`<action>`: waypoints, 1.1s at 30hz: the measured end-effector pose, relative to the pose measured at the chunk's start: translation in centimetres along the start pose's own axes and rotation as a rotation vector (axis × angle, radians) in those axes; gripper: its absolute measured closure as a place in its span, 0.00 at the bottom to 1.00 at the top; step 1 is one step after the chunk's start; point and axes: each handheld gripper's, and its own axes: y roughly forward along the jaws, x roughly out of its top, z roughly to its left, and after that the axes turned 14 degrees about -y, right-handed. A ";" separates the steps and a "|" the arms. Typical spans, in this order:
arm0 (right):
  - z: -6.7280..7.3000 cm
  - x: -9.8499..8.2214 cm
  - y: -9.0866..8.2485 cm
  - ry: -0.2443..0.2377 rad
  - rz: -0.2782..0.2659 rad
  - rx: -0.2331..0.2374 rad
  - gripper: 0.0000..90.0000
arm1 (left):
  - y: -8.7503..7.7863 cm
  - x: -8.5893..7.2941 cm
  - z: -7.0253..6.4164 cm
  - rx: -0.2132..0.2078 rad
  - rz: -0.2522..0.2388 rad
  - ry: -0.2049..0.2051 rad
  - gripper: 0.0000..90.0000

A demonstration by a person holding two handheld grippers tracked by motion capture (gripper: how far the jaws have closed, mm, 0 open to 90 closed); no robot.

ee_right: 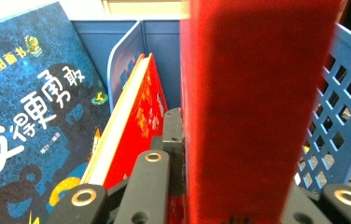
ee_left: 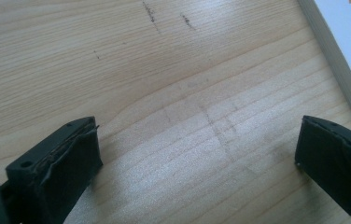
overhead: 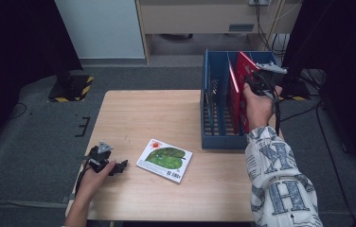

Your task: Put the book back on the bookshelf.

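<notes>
One book [overhead: 164,160], green-covered, lies flat near the table [overhead: 133,113] front, beside the idle left gripper [overhead: 119,166], whose jaws stand apart on nothing. Farther off, the right gripper [overhead: 251,78], clamped on a red book [overhead: 240,94], holds it upright in the blue rack [overhead: 214,137]; judged partly done, the flat book remaining.
</notes>
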 end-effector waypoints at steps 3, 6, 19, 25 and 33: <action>0.1 -0.2 0.1 -0.007 -0.003 -0.002 0.88 | 0.0 0.0 0.0 0.000 0.000 0.000 0.00; 0.1 -0.5 0.1 -0.001 -0.006 -0.004 0.88 | 0.0 0.0 0.0 0.000 0.000 0.001 0.00; 0.1 -0.8 0.4 0.008 -0.011 -0.012 0.88 | 0.0 0.0 0.0 -0.001 0.001 0.001 0.00; 0.4 -1.8 0.5 0.014 -0.010 -0.016 0.88 | 0.0 0.0 0.0 -0.001 0.001 0.001 0.00; 0.5 -3.3 0.7 0.014 -0.002 -0.018 0.88 | 0.0 0.0 0.0 -0.001 0.001 0.002 0.00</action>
